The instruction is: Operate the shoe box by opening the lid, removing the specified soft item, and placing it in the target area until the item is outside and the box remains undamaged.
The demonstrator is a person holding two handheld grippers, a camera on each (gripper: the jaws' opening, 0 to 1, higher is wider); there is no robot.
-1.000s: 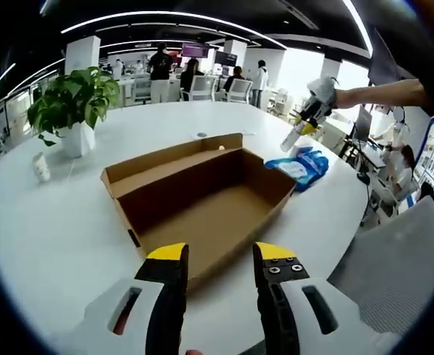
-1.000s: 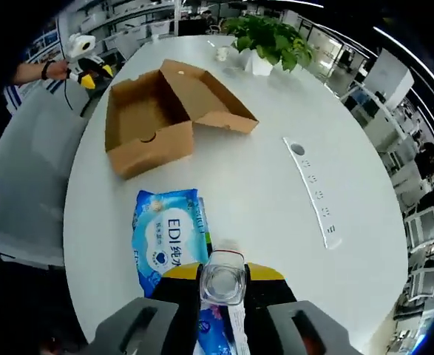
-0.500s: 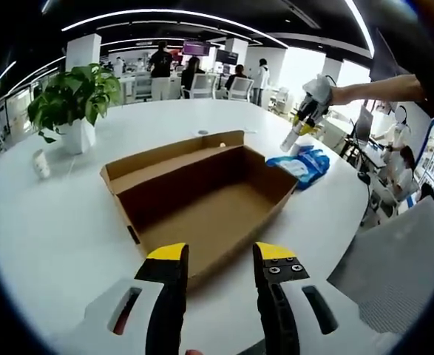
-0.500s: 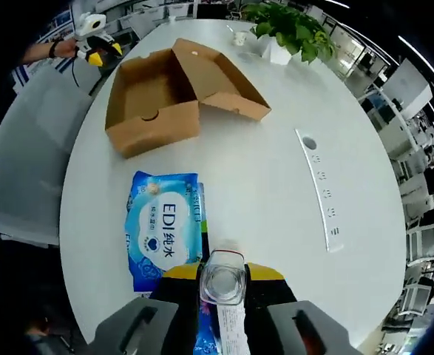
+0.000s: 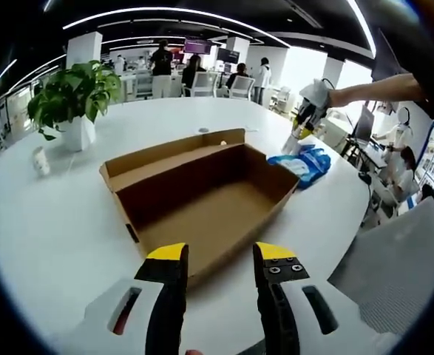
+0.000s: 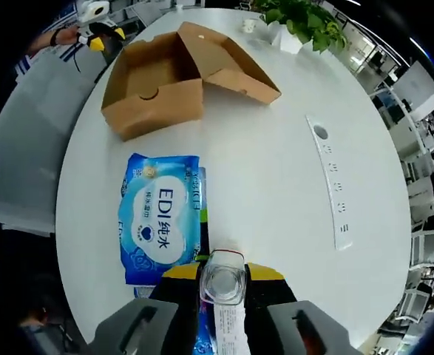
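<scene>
The right hand-held gripper [image 6: 222, 275] is clenched on a small clear plastic bottle with a white label [image 6: 222, 277], seen end-on at the bottom centre of the right gripper view, and it hangs over the near end of the blue soft pack of wipes with white lettering [image 6: 160, 218], which lies flat on the round white desk [image 6: 276, 185] at centre left of that frame, outside the box. The likeliest slip from here, as I judge it, is the bottle sliding out of the jaws and dropping onto the pack or rolling off the desk edge just to the left (the grip looks to be on smooth, rounded plastic). A second risk is the bottle being set half on the yielding pack, where it would tip. The open brown cardboard shoe box [image 6: 151, 96] sits in the upper left of the right gripper view, well apart from the pack, its lid [image 6: 228, 63] folded back toward the upper centre; a careless sweep could crease that thin lid. The pack's long axis runs up and down the frame, one short end toward the box, the other toward the gripper. The left hand-held gripper [image 5: 218, 259] is released, jaws parted at bottom centre of the left gripper view, just short of the box's near wall.
</scene>
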